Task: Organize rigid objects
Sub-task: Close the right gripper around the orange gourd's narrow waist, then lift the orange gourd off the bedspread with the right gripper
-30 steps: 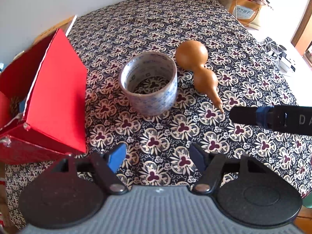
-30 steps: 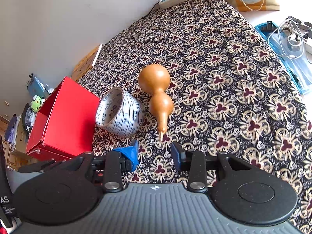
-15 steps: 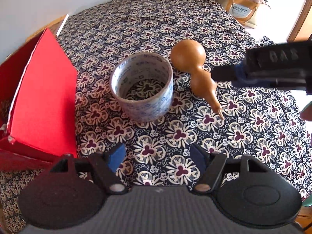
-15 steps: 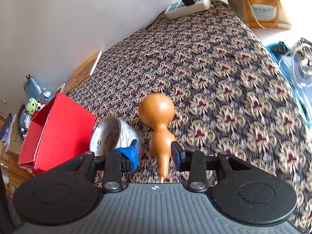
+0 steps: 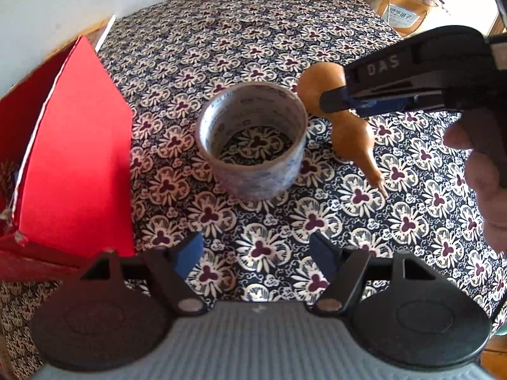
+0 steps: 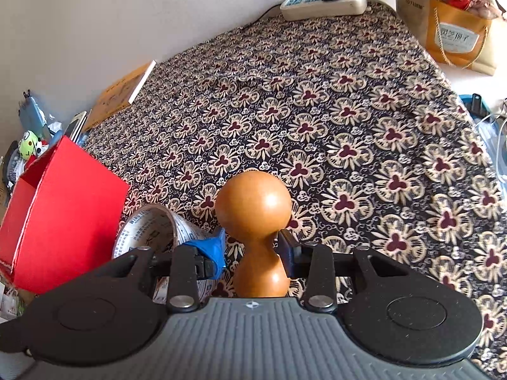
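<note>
A tan gourd (image 6: 253, 202) lies on the flowered cloth, stem pointing toward me. My right gripper (image 6: 250, 247) is open and straddles its narrow waist; the right pad is at the waist and the blue left pad stands a little off. From the left wrist view the right gripper (image 5: 331, 101) hangs over the gourd (image 5: 351, 139). A wide roll of printed tape (image 5: 253, 145) stands on end just left of the gourd. My left gripper (image 5: 256, 251) is open and empty, short of the roll. An open red box (image 5: 73, 158) sits at the left.
A person's hand (image 5: 484, 174) holds the right gripper. At the far edge of the cloth are a power strip (image 6: 323, 0) and a paper gift bag (image 6: 453, 38). A book (image 6: 123, 95) and small clutter lie beyond the red box (image 6: 63, 209).
My right gripper has moved forward from short of the gourd's stem until its fingers straddle the waist. The left gripper has crept slightly closer to the tape roll.
</note>
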Demonstrator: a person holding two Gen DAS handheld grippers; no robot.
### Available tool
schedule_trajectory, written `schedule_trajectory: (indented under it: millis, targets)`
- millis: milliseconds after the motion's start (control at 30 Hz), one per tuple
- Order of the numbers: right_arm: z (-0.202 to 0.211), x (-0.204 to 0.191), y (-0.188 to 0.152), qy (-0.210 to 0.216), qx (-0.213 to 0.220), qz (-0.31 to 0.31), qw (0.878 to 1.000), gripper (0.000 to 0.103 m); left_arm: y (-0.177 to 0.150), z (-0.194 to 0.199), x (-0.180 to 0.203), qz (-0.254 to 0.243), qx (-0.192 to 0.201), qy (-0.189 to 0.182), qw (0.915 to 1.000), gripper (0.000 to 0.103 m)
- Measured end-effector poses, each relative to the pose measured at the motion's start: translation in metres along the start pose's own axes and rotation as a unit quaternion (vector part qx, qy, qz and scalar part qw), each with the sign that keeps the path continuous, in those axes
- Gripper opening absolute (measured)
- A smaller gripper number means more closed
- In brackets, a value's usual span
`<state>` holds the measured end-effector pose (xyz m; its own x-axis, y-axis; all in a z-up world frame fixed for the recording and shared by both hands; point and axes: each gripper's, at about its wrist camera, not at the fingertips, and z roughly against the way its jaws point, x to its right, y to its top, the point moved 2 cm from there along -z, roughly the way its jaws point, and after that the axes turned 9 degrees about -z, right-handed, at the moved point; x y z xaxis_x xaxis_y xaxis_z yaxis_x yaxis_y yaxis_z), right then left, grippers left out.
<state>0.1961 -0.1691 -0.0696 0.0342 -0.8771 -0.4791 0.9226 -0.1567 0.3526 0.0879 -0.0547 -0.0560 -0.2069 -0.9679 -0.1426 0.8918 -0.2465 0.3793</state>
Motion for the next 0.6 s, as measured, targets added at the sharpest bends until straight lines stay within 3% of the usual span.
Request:
schedule_trajectory:
  millis: [200, 600]
  targets:
    - [-0.009, 0.010, -0.008, 0.019, -0.014, -0.038, 0.999, 0.018, -0.002, -0.002, -0.006, 0.002, -0.003, -0.001, 1.0000, 0.073]
    - [0.021, 0.020, -0.054, 0.047, -0.034, -0.069, 0.996, 0.017, -0.012, 0.003, -0.005, -0.014, 0.005, -0.026, 0.9995, 0.073]
